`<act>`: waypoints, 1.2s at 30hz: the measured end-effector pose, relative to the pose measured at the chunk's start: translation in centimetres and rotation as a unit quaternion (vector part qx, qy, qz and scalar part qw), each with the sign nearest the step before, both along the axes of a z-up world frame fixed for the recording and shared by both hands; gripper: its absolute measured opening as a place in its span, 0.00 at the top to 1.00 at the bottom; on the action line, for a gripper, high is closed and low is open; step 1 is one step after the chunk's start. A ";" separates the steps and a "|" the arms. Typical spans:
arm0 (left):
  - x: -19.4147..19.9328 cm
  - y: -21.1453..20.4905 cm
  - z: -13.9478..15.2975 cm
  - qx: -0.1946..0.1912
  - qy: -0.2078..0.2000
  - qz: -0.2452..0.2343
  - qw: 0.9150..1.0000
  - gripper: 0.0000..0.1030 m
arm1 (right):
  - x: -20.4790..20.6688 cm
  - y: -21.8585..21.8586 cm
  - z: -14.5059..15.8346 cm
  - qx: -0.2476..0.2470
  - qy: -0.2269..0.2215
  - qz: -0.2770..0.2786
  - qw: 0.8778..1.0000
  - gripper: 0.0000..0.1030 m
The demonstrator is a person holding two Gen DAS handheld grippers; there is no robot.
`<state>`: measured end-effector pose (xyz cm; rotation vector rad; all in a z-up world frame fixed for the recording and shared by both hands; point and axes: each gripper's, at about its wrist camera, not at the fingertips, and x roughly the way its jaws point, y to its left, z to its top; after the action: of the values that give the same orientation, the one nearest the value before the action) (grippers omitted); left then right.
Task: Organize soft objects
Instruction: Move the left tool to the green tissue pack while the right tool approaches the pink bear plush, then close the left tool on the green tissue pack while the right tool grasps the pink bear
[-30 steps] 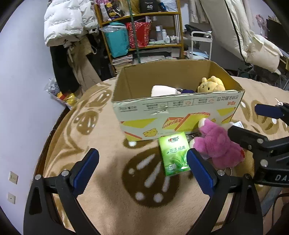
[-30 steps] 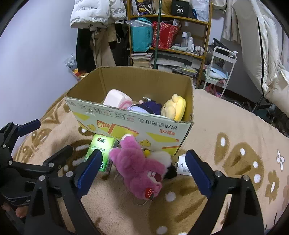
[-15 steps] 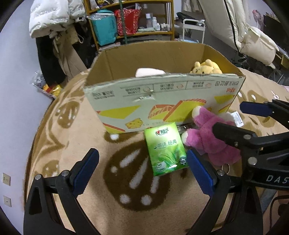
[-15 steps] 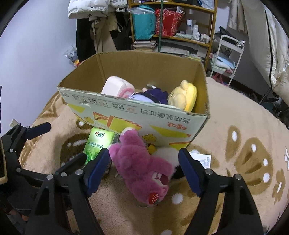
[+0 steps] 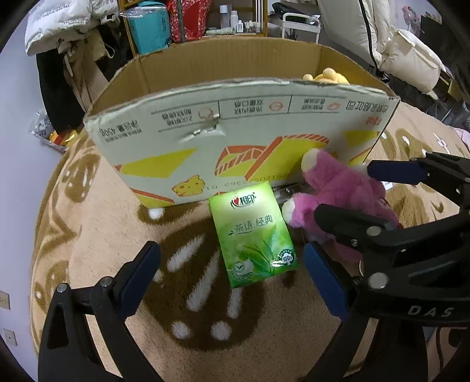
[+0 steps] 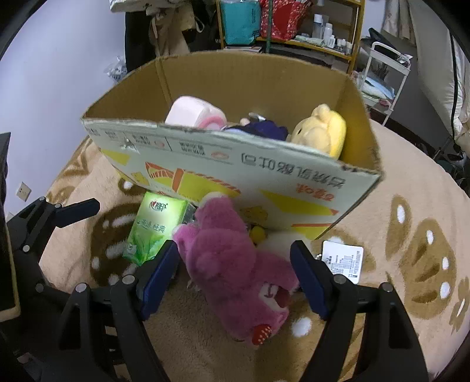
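A pink plush bear (image 6: 235,264) lies on the blanket against the front of the cardboard box (image 6: 264,173); it also shows in the left wrist view (image 5: 343,199). My right gripper (image 6: 235,276) is open with its jaws on either side of the bear, not closed on it. A green tissue pack (image 5: 255,232) lies beside the bear, also in the right wrist view (image 6: 155,229). My left gripper (image 5: 232,276) is open and empty, its jaws wide around the pack's near end. The box (image 5: 235,117) holds a yellow plush (image 6: 323,132), a pink-white plush (image 6: 194,113) and a dark blue one (image 6: 264,129).
A beige blanket with brown paw prints (image 5: 188,293) covers the surface. A white tag (image 6: 342,258) lies right of the bear. Shelves (image 6: 288,26) and hanging coats (image 5: 61,32) stand behind the box, and a white cart (image 6: 384,67) at the back right.
Both grippers have moved forward and down toward the box front. The right gripper's jaws now flank the pink bear; the left gripper's jaws now flank the tissue pack.
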<state>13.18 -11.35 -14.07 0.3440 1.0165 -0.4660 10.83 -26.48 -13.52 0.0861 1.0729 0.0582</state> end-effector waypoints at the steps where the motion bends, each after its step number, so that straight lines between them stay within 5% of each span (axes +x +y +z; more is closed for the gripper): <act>1: 0.0 0.0 -0.1 0.001 0.000 0.000 1.000 0.06 | 0.1 0.0 -0.1 0.000 0.002 0.001 1.000 0.20; 28: 1.5 0.5 -1.7 -0.003 0.013 0.017 1.000 0.08 | 1.2 0.3 -1.5 -0.003 0.021 0.003 1.000 0.24; 36: 2.7 1.8 -2.8 -0.014 0.051 0.045 0.998 0.35 | 0.9 0.6 -1.3 0.001 0.019 0.009 1.000 0.44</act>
<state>15.92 -9.55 -16.89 0.2513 1.1190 -0.4194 11.73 -25.85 -14.84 0.0787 1.1109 0.0745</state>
